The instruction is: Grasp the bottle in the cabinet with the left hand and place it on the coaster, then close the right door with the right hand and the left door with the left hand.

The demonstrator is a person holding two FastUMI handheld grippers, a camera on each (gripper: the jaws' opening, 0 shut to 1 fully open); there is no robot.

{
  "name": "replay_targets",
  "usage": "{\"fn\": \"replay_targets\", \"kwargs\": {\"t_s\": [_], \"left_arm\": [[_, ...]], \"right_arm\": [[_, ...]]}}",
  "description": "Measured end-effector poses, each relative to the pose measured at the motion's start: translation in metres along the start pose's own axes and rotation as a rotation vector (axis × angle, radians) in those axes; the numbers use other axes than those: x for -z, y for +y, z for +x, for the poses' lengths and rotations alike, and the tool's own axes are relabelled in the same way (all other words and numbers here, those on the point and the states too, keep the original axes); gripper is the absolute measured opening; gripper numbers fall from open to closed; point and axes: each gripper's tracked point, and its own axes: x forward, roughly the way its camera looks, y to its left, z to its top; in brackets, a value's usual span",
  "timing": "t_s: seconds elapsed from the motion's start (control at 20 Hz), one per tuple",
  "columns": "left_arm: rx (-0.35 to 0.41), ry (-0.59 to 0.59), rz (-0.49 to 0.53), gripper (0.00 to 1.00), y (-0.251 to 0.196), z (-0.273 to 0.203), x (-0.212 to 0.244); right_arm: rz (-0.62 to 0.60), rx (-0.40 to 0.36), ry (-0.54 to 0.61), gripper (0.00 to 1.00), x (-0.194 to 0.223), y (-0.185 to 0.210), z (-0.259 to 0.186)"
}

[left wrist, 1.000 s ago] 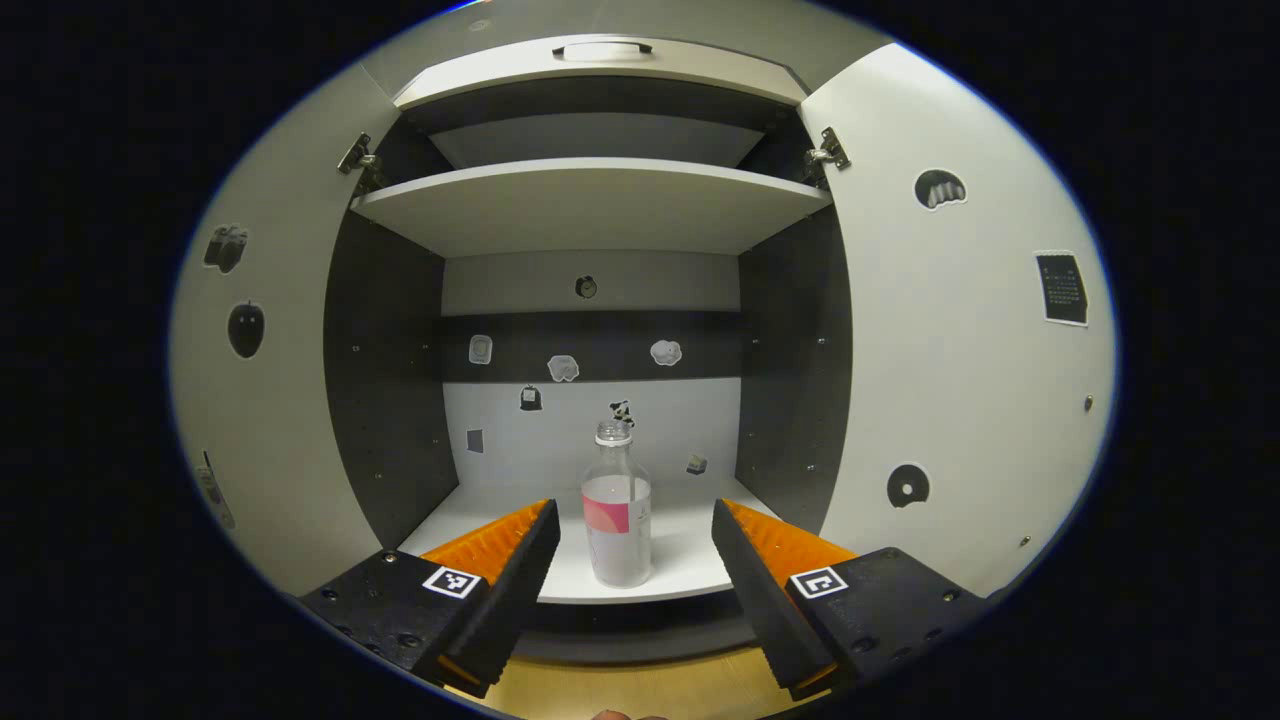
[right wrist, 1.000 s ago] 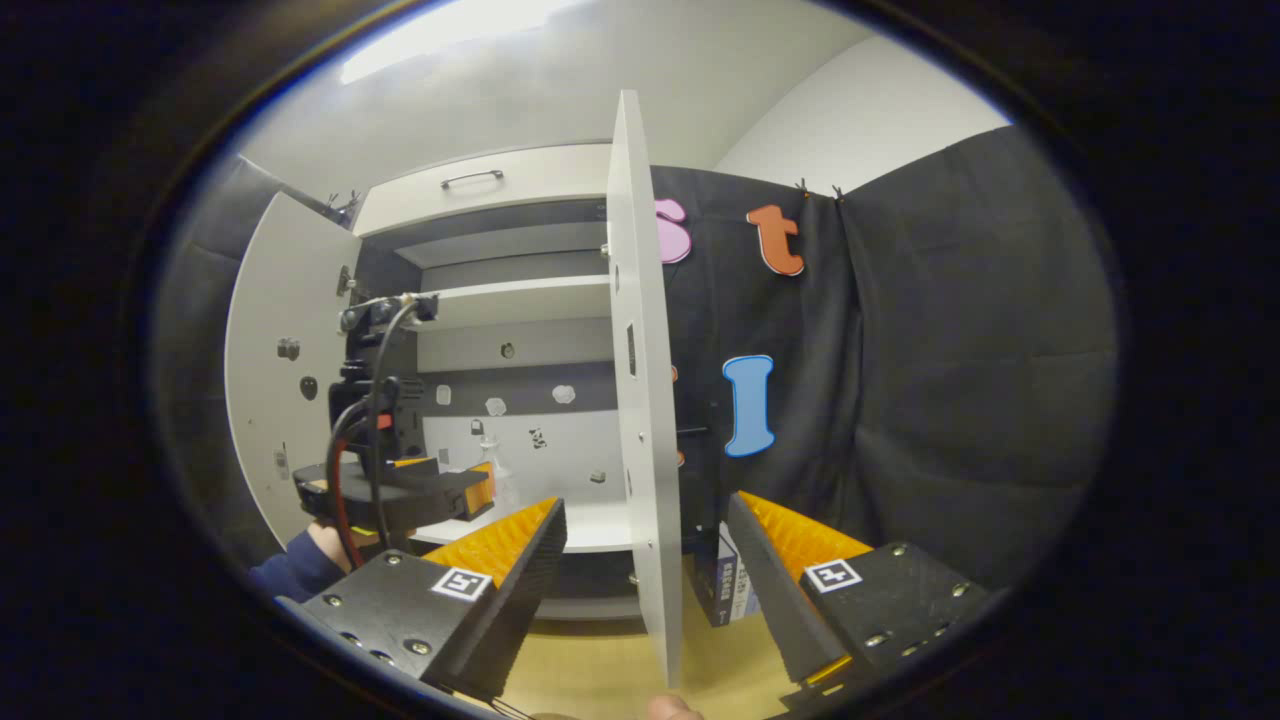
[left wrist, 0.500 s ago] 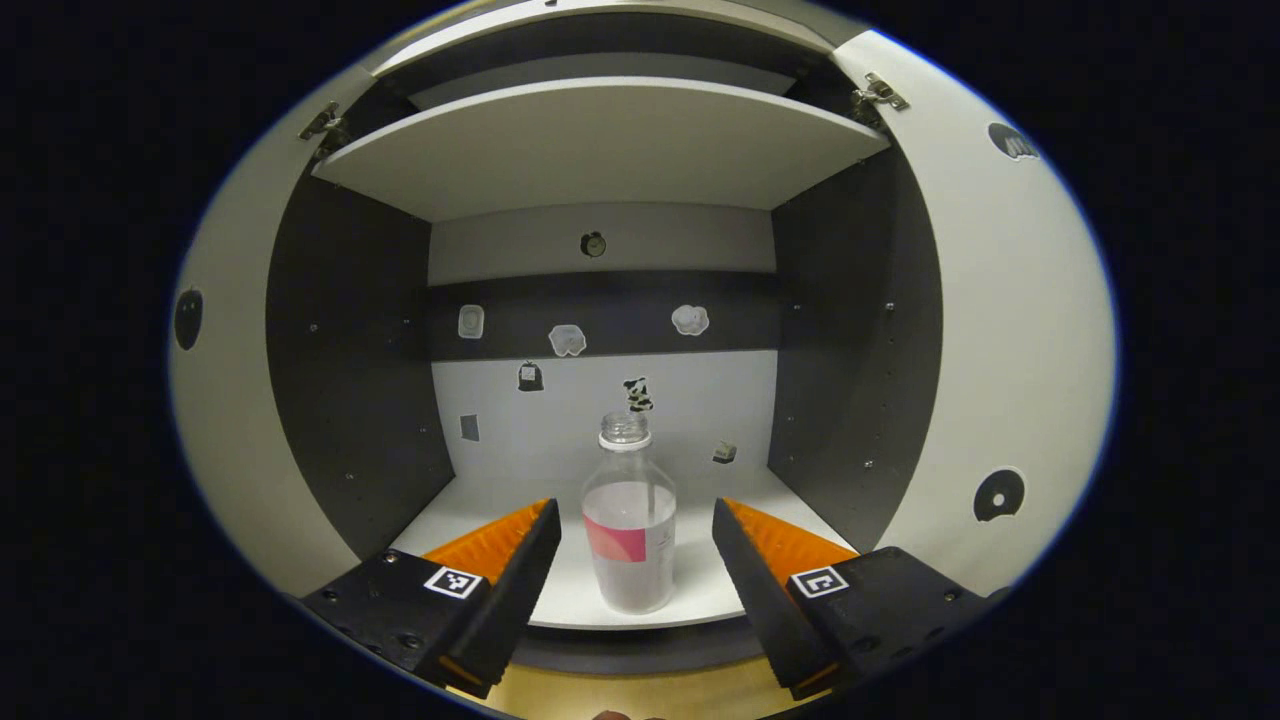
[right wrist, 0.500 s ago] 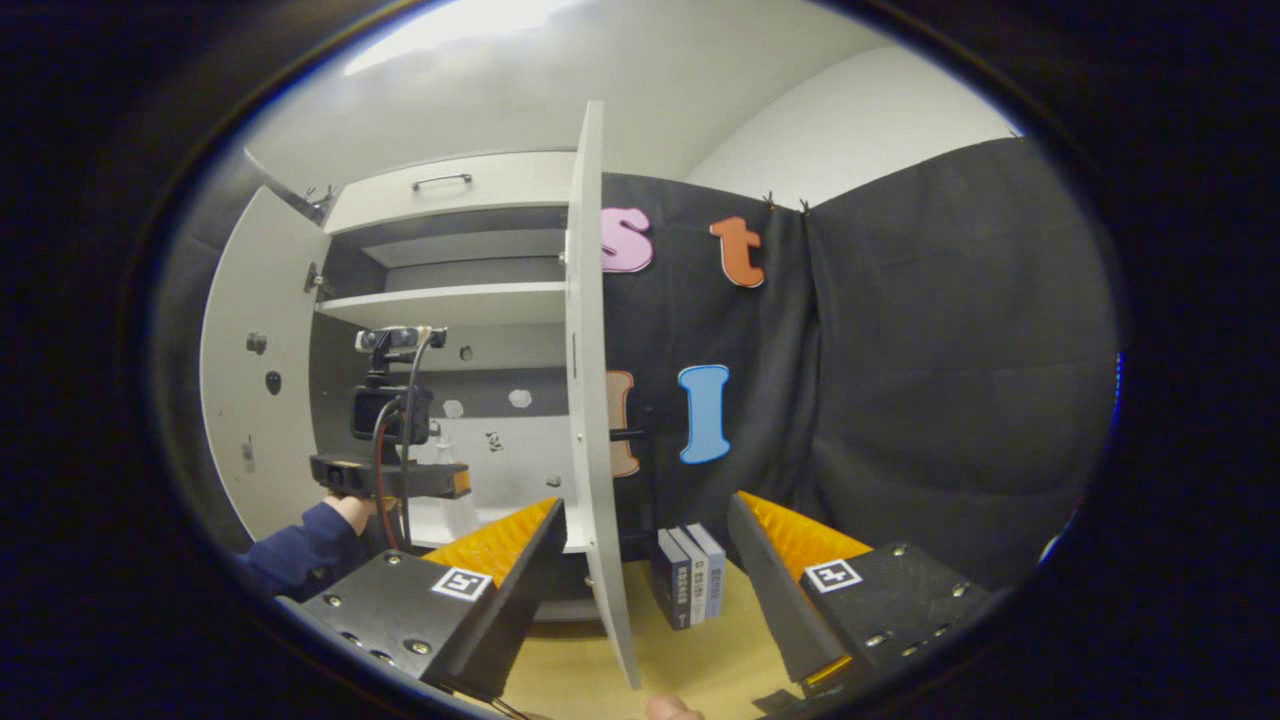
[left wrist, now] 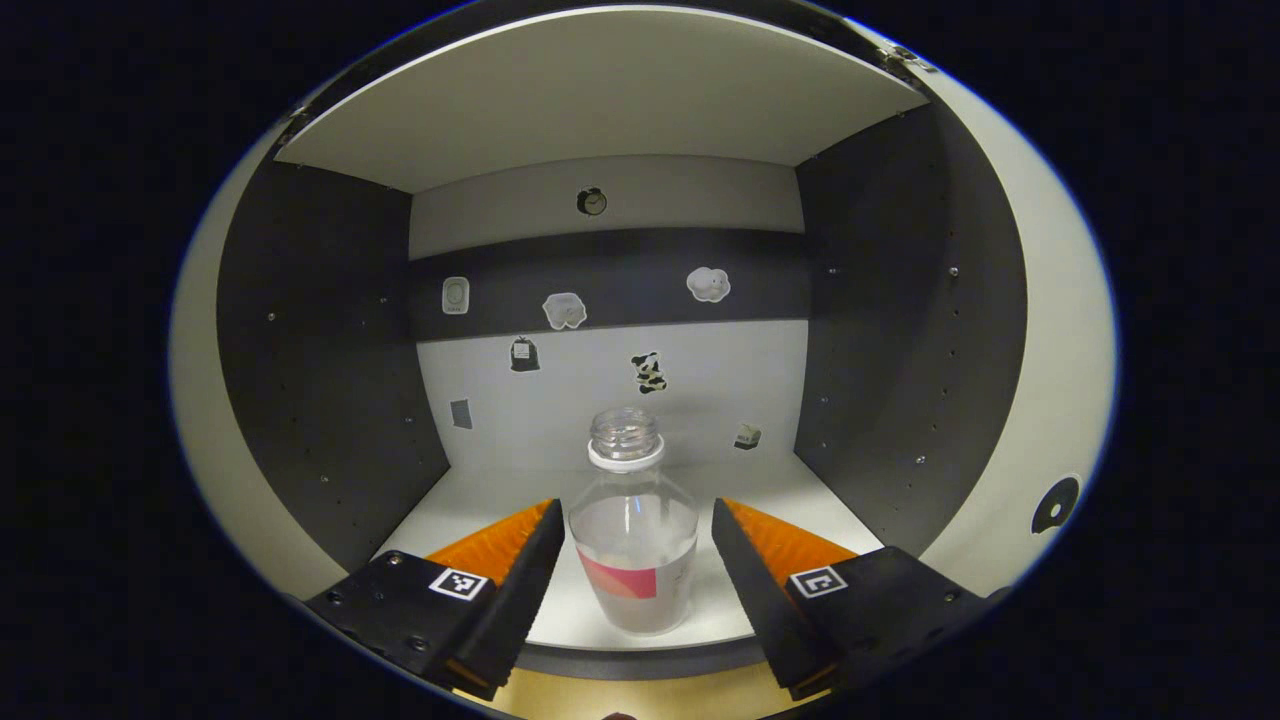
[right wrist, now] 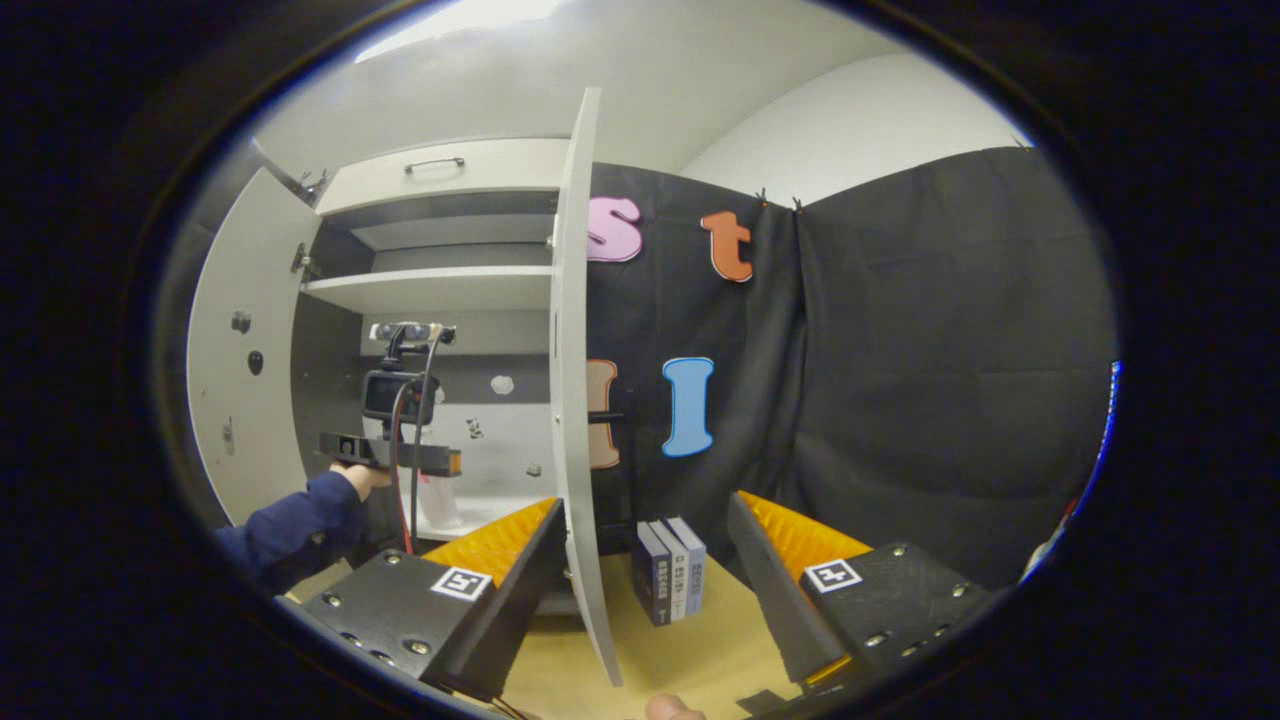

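L gripper point(left wrist: 637, 535) fingers apart, bottle point(left wrist: 633, 545) upright btwn them at shelf point(left wrist: 480, 500) front edge, untouched (R gripper point(right wrist: 646, 545) also apart, idle): off-centre closing could tip the capless bottle off.

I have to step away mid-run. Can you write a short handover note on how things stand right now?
Left gripper: jaws open either side of the bottle, not yet closed on it.
Right gripper: open, idle by the right door, which stands open edge-on.
Bottle: upright, uncapped, at the front of the lower shelf.
Left door: open.
Done: approach only.
Left: grasp, place on coaster, close right door, then left.
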Motion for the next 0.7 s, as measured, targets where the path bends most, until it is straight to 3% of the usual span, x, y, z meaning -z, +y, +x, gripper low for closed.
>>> {"fn": "replay_targets", "kwargs": {"t_s": [0.15,0.35,0.7], "left_arm": [[0.000,0.002,-0.018,0.79,0.000,0.006,0.000],[0.020,0.003,-0.028,0.78,-0.001,0.002,0.001],[0.171,-0.060,-0.070,0.77,-0.021,-0.032,-0.001]], "right_arm": [[0.000,0.002,0.004,0.98,0.003,-0.003,0.001],[0.017,-0.004,0.004,0.98,0.003,-0.006,0.003],[0.033,-0.023,0.012,0.98,0.007,-0.006,0.003]]}}
